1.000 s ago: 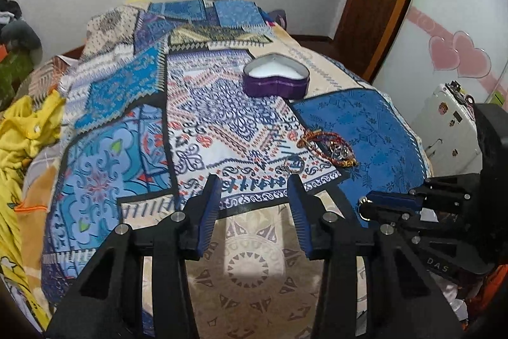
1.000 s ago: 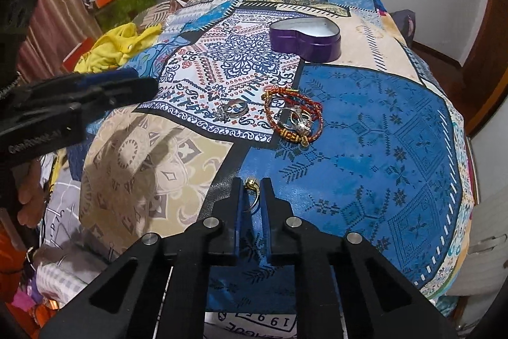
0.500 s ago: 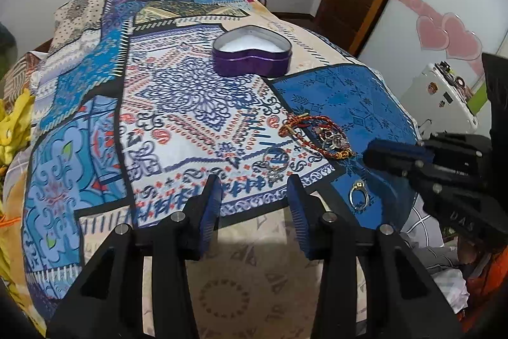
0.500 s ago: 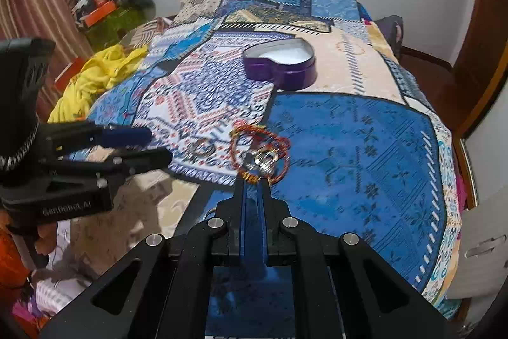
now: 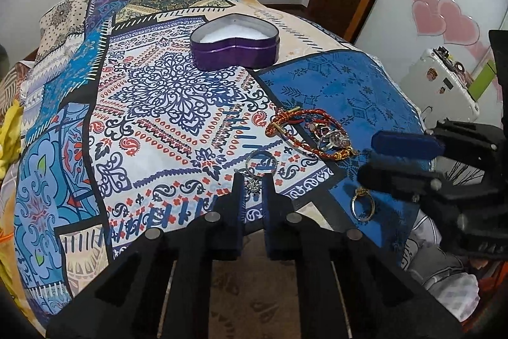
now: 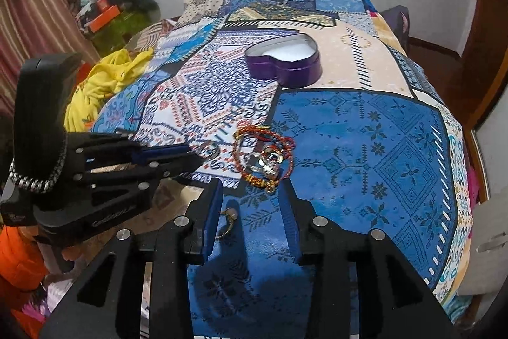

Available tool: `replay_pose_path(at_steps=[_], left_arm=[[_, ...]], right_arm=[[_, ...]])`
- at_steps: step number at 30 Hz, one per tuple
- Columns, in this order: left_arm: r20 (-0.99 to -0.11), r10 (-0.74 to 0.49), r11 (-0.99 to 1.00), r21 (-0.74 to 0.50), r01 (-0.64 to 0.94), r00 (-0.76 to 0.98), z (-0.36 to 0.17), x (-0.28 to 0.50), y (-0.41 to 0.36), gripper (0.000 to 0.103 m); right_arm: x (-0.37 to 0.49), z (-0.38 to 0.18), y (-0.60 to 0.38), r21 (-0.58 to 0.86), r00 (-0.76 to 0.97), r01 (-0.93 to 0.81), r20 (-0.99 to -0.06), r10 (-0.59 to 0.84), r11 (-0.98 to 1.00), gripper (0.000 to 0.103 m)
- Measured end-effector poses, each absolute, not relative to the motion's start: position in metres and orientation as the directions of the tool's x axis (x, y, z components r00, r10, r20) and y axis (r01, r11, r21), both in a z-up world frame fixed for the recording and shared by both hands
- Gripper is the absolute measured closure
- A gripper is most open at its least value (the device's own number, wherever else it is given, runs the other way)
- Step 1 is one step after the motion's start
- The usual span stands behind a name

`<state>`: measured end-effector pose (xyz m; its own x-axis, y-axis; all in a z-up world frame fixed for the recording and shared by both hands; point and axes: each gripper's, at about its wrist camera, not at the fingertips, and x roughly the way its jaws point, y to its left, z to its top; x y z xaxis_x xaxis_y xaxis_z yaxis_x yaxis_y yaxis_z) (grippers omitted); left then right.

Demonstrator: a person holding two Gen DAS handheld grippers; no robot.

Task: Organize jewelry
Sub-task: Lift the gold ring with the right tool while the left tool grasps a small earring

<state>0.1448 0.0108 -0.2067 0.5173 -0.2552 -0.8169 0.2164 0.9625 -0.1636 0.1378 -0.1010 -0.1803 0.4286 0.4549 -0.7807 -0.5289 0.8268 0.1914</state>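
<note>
A yellow garment [image 6: 104, 78] lay bunched at the left edge of the bed, whose patchwork bedspread [image 5: 165, 104] carried all the jewelry. Raised lettering on the left gripper's body showed in the right wrist view, too blurred to read. The left gripper [image 5: 254, 180] had its jaws narrowed to a slim gap around a small silver charm [image 5: 254, 186], the pads close beside it; whether they pinched it could not be told. Just beyond its tips lay a silver ring [image 5: 262, 161]. Farther back, toward the middle of the bed, stood the open purple heart-shaped tin [image 5: 235, 44] with a white lining. Right of the ring, red and gold cord bracelets [image 5: 306, 132] lay in a heap with silver rings on top. Near the front right edge, on the blue patch, a gold-topped ring [image 5: 360, 207] rested. The right gripper [image 6: 250, 208] hung over it with jaws spread wide, holding nothing.
</note>
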Motion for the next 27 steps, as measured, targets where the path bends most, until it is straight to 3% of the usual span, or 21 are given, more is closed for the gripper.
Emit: replay_pose_path(at_steps=[9, 11, 13, 27], left_arm=[[-0.795, -0.263, 0.961, -0.167, 0.219, 0.547, -0.192, 0.124, 0.014, 0.094], [-0.788, -0.262, 0.962, -0.166, 0.217, 0.558, -0.188, 0.120, 0.015, 0.094], [-0.783, -0.262, 0.962, -0.166, 0.217, 0.563, -0.185, 0.118, 0.015, 0.094], [-0.743, -0.245, 0.967, -0.140, 0.214, 0.623, -0.158, 0.125, 0.011, 0.094]], right_arm=[[0.132, -0.194, -0.083, 0.120, 0.404, -0.582, -0.816, 0.413, 0.805, 0.070], [0.130, -0.196, -0.082, 0.098, 0.409, -0.587, -0.820, 0.399, 0.804, 0.075], [0.130, -0.197, -0.081, 0.088, 0.409, -0.592, -0.823, 0.394, 0.801, 0.093], [0.136, -0.177, -0.096, 0.107, 0.487, -0.553, -0.763, 0.425, 0.826, 0.094]])
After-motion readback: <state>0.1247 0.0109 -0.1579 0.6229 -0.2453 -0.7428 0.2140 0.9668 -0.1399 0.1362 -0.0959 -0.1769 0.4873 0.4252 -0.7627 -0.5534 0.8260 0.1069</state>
